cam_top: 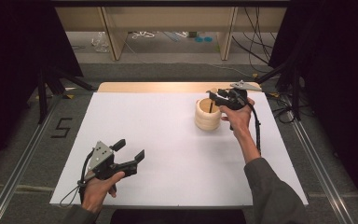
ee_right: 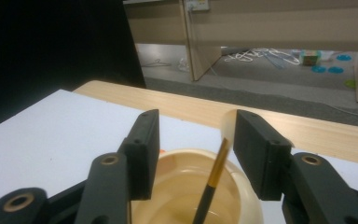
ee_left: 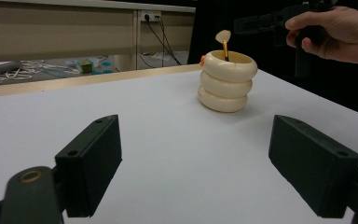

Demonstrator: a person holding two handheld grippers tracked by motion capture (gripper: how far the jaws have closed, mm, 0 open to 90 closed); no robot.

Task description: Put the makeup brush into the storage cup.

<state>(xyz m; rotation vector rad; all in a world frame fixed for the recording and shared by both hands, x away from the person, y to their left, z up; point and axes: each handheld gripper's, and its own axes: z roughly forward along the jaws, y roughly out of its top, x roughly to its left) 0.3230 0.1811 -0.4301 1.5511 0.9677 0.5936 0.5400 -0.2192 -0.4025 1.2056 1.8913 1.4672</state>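
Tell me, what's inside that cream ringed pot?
A brush stands inside the pot, with a dark handle, a gold band and a pale tip rising above the rim. Its lower end is hidden by the pot's wall. The right claw stands open around the brush.

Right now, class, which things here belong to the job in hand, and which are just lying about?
Belonging to the job:
- brush, standing in the holder
- ringed cream holder
- right gripper, jaws apart around the brush
- white table

Lying about:
- left gripper, open and idle
- cables on the floor beyond
- blue bits on the floor
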